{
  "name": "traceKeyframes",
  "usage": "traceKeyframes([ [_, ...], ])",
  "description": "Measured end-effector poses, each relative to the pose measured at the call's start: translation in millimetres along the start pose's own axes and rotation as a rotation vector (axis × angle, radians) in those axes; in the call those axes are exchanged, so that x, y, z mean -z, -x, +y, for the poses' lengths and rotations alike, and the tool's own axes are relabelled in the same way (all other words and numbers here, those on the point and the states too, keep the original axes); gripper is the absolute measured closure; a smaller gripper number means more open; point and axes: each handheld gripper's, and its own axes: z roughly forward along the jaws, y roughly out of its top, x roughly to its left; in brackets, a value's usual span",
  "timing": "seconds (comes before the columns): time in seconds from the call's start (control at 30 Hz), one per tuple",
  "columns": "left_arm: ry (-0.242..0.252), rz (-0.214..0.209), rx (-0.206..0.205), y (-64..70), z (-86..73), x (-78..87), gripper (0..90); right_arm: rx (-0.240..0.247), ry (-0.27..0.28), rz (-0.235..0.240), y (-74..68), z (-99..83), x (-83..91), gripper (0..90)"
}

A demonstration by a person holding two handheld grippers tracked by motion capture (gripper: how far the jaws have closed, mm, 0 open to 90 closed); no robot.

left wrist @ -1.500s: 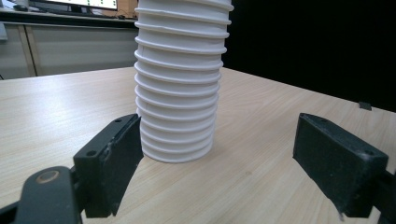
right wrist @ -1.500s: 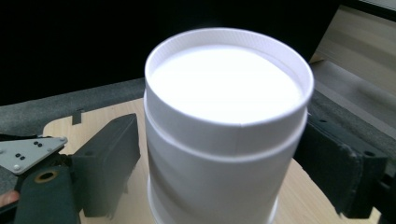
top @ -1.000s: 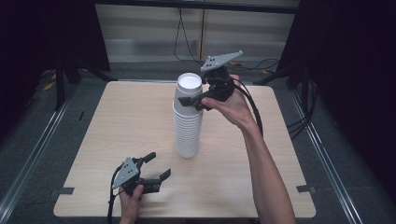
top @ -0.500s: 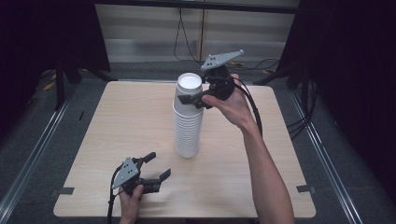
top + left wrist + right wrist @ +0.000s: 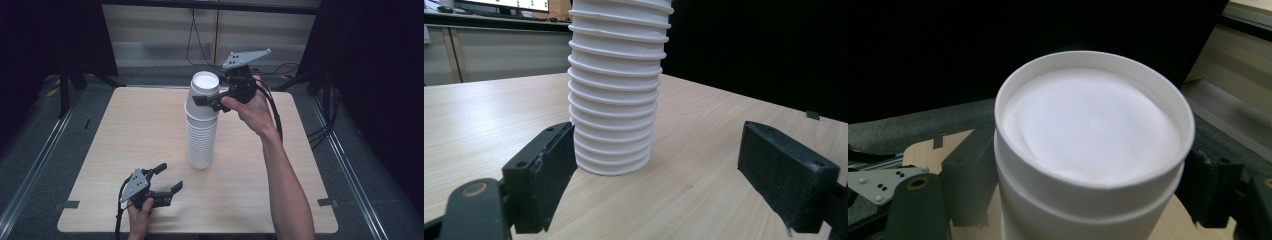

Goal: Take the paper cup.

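- Now the stack of white paper cups stands upright mid-table; the top cup is empty.
- Right gripper has its jaws around the top cup.
- Left gripper rests spread wide, holding nothing.

Matt white paper cups, pale wood-grain table, matt black gripper

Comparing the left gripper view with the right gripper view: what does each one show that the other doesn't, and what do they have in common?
Left gripper view: the foot of the stack of cups standing on the wooden table, seen between the wide-apart jaws of the left gripper.

Right gripper view: the top cup from above, upside down with its flat base up, the right gripper jaws on either side of it.

Both: the same white stack and bits of the table.
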Motion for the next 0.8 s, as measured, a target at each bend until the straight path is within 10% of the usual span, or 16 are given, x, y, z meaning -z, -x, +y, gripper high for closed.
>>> traceKeyframes([
  [0.8, 0.000, -0.003, -0.011, -0.7, 0.2, 0.1, 15.5, -0.066, 0.158, 0.028, 4.9, -1.6, 10.9, 21.9],
])
